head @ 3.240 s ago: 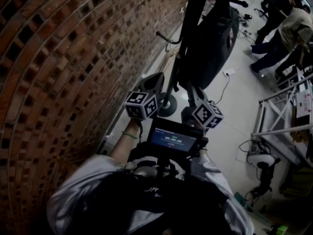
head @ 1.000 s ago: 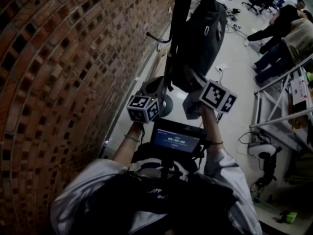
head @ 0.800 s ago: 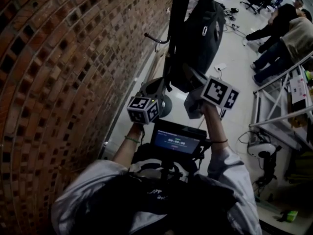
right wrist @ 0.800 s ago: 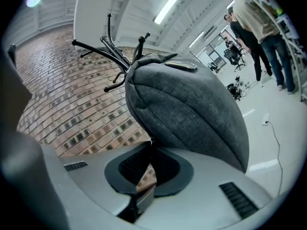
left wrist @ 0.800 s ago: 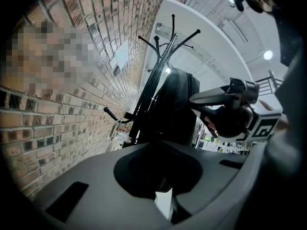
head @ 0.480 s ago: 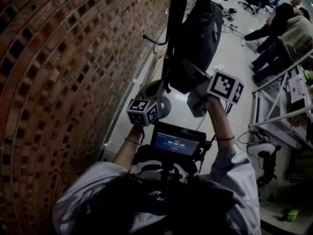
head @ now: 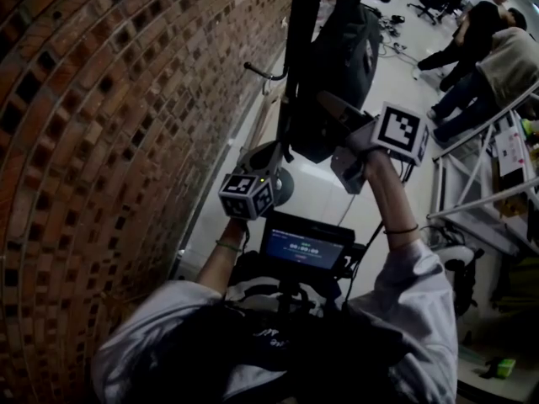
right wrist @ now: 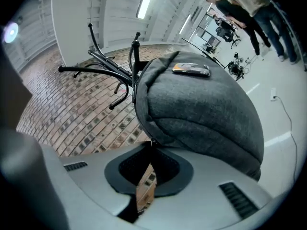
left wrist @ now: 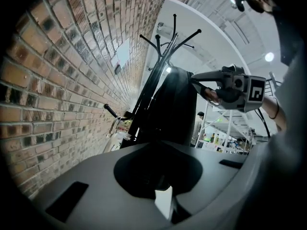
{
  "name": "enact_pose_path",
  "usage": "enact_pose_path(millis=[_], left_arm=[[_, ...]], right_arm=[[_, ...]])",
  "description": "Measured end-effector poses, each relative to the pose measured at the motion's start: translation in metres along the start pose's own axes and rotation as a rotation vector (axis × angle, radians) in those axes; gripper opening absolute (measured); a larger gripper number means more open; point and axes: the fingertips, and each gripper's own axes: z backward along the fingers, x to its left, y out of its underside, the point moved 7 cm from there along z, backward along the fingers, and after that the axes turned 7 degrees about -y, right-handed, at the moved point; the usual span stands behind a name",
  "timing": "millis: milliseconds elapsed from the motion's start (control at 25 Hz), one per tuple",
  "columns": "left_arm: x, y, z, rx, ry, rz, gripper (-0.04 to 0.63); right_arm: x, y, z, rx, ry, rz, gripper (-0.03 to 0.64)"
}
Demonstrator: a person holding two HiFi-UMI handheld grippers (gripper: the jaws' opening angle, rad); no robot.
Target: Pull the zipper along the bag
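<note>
A dark grey backpack (head: 341, 66) hangs from a black coat stand (head: 299, 49) next to the brick wall. My right gripper (head: 327, 101) is raised against the bag's near side. In the right gripper view its jaws (right wrist: 151, 143) are shut, pinching the small zipper pull (right wrist: 151, 141) on the seam at the edge of the backpack (right wrist: 201, 114). My left gripper (head: 268, 151) sits lower, beside the stand's pole and apart from the bag. In the left gripper view its jaws (left wrist: 160, 178) look shut on nothing, facing up at the backpack (left wrist: 170, 109), with the right gripper (left wrist: 194, 75) touching the bag's right side.
The brick wall (head: 109, 124) fills the left. The stand's round base (head: 282, 185) rests on the pale floor. People (head: 497, 49) stand at the back right by a metal frame rack (head: 480, 192). A cable (head: 389, 23) lies on the floor behind the bag. A small screen (head: 305, 247) sits on my chest.
My right gripper has climbed up and away along the bag's side, arm stretching out. The left gripper has stayed almost where it was, low by the pole.
</note>
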Motion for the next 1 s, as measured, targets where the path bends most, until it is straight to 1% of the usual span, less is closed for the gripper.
enact_pose_path(millis=[120,280,440,680,840,1000], left_arm=[[-0.001,0.0,0.001,0.01,-0.001,0.0,0.008],[0.002,0.0,-0.002,-0.022,0.002,-0.002,0.008],[0.003,-0.001,-0.002,-0.019,0.0,-0.009,0.008],[-0.001,-0.004,-0.001,-0.033,0.007,0.004,0.008],[0.001,-0.004,0.0,-0.017,0.007,-0.005,0.008],[0.002,-0.003,0.0,0.003,0.002,-0.001,0.008]], right_arm=[[0.002,-0.005,0.0,-0.001,-0.023,-0.043,-0.003],[0.005,-0.009,0.001,0.012,-0.023,-0.041,-0.003],[0.008,-0.016,0.002,-0.004,-0.041,-0.099,-0.003],[0.016,-0.031,0.002,-0.016,-0.063,-0.144,-0.002],[0.016,-0.038,0.003,-0.029,-0.089,-0.218,-0.002],[0.017,-0.042,0.002,-0.025,-0.079,-0.236,0.0]])
